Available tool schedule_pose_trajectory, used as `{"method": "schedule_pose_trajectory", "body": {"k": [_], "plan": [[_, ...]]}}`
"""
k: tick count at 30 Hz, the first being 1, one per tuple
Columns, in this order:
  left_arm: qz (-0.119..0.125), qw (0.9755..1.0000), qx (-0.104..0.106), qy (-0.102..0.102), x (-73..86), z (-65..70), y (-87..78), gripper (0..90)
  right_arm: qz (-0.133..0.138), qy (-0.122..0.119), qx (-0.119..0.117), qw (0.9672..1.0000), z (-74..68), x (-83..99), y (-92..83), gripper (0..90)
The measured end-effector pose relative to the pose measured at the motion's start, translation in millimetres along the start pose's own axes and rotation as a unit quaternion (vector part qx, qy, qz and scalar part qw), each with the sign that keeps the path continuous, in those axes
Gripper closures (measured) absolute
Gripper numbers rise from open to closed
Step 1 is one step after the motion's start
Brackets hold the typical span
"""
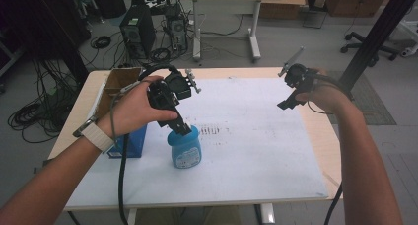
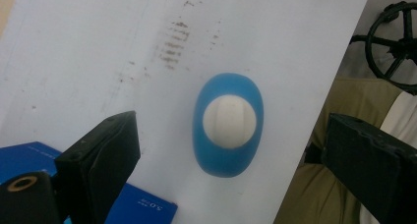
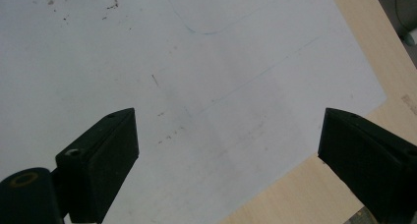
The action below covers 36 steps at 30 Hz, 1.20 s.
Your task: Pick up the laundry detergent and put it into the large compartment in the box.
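A blue bottle (image 1: 186,148) with a white cap (image 2: 229,121) stands upright on the white sheet (image 1: 256,151) that covers the worktop (image 1: 323,131), left of the sheet's centre and toward the person's side. Its long axis runs vertical, cap pointing straight up. In the left gripper view the bottle is seen from directly above: the body reads as a blue oval (image 2: 228,126) whose longer dimension lies along the view's up-down direction, with the round cap centred in it. The left gripper (image 1: 181,128) hangs directly above the cap, jaws pointing down and spread wide; in its own view the two black jaws stand well to either side of the bottle, with neither touching it. In the high view the jaw tips appear at the level of the cap; whether they touch it cannot be told from that view. A blue box (image 1: 130,142) sits just left of the bottle, and an open cardboard box (image 1: 116,84) lies beyond it near the worktop's left edge. A patch of dark smudges (image 1: 211,131) marks the sheet just behind the bottle. The right gripper (image 1: 291,94) is held above the right part of the sheet, well apart from the bottle, jaws spread wide with nothing between them; its own view looks down on bare sheet and the worktop's wooden margin (image 3: 305,194).
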<state>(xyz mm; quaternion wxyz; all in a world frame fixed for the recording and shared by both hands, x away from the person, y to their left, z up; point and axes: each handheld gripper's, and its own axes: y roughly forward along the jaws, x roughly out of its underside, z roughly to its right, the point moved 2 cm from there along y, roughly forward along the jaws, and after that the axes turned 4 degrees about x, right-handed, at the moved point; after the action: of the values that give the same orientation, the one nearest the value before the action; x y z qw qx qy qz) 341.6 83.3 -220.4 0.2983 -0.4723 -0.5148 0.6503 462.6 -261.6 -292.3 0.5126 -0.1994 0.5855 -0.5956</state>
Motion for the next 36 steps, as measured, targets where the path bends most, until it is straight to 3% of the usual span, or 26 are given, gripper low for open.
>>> {"method": "schedule_pose_trajectory", "body": {"k": [17,25,36], "plan": [[-0.007,0.9998,0.014,0.010,4.2,0.3,20.7,7.8,0.001,-0.003,-0.002,1.0000,-0.4,-3.2,1.9,8.3],[-0.011,0.9991,0.022,0.033,5.1,2.9,30.9,8.3,0.000,-0.002,-0.003,1.0000,-0.5,-3.4,3.1,8.2],[-0.014,0.9986,0.028,0.042,6.3,1.4,42.0,9.7,-0.001,-0.003,-0.004,1.0000,-1.8,-4.3,3.8,8.3]]}}
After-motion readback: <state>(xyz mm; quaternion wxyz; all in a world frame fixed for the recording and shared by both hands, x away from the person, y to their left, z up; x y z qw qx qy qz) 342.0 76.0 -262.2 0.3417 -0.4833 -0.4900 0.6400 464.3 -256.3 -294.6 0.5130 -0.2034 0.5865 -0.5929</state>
